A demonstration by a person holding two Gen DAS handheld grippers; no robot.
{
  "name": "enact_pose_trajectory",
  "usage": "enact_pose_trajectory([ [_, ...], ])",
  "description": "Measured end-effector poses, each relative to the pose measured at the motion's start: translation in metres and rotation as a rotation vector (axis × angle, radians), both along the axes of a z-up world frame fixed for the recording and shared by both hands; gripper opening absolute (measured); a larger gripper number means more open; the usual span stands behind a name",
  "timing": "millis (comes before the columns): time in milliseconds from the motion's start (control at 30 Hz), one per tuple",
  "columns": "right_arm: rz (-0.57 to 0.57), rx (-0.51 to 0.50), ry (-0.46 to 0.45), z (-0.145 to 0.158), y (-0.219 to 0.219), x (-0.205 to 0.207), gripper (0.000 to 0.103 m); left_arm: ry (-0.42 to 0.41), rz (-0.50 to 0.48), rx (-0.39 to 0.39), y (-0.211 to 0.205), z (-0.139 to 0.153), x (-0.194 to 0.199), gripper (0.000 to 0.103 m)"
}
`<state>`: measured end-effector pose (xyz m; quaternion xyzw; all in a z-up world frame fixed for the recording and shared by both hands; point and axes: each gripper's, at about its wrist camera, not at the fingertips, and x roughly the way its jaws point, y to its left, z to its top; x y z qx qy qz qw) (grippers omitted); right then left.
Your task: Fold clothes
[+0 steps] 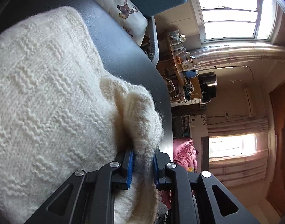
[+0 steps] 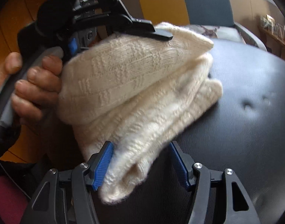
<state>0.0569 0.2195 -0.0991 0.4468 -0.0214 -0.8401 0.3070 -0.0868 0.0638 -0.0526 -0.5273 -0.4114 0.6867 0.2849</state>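
A cream knitted sweater lies folded in thick layers on a black table. My left gripper is shut on a bunched edge of the sweater, its blue pads pressed into the wool. In the right wrist view the sweater hangs folded over, and the left gripper's body is held by a hand at the upper left, above the cloth. My right gripper is open, its jaws wide apart, with a low fold of the sweater lying between them against the left pad.
The black table stretches to the right of the sweater. A white deer cushion sits on a blue chair behind the table. A cluttered wooden shelf stands by the window.
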Motion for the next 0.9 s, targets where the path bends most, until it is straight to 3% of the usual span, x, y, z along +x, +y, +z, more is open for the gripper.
enact_pose_trajectory([
  [100,-0.013,-0.028,0.005,0.000,0.003,0.005,0.064,-0.028,-0.026,0.032,0.011,-0.004,0.005,0.031],
  [233,-0.017,-0.040,0.008,0.001,0.006,0.013,0.064,-0.030,-0.051,0.108,0.005,0.014,0.013,0.044],
  [400,-0.003,-0.055,0.024,0.021,0.020,0.039,0.063,0.116,0.016,0.107,-0.057,0.054,0.025,0.049],
  [500,0.008,-0.087,0.054,0.047,0.033,0.058,0.064,0.221,0.119,-0.025,-0.109,0.064,0.032,0.055],
  [600,0.020,-0.119,0.084,0.074,0.046,0.078,0.064,0.278,0.152,-0.200,-0.146,0.057,0.047,0.055],
  [700,0.159,-0.140,0.125,0.104,0.020,0.074,0.064,0.318,0.096,-0.292,-0.154,0.037,0.068,0.054],
  [800,0.235,-0.093,0.048,0.094,-0.003,0.050,0.064,0.338,0.022,-0.319,-0.148,0.020,0.082,0.053],
  [900,0.309,-0.044,-0.033,0.082,-0.025,0.025,0.064,0.415,-0.064,-0.352,-0.136,0.018,0.091,0.052],
])
